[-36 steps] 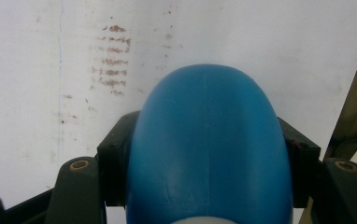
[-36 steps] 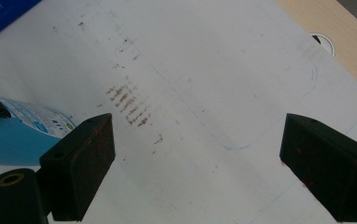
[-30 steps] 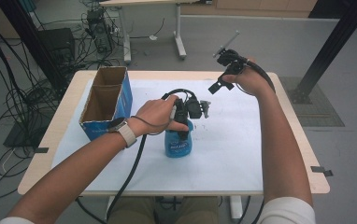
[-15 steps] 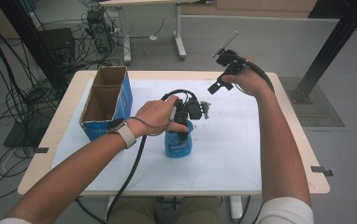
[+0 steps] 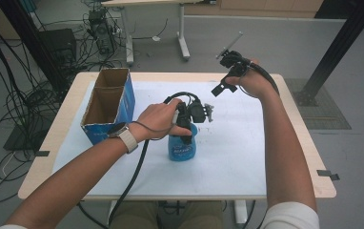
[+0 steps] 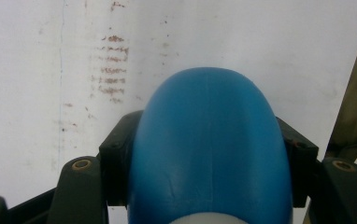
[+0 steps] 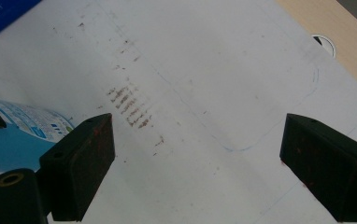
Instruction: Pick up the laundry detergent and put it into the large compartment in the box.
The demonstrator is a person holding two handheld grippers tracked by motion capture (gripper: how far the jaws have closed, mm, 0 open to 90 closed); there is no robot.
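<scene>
The left hand (image 5: 158, 119) is reaching in from the near left, its left gripper (image 5: 186, 128) pointing down with jaws clamped. The right hand (image 5: 251, 81) is hovering far right, its right gripper (image 5: 220, 87) gaping wide.

The blue plastic bottle (image 5: 182, 147) stands on the white paper sheet (image 5: 237, 157) between the left gripper's fingers (image 6: 116, 154); the open blue cardboard box (image 5: 107, 106) sits to their left.
</scene>
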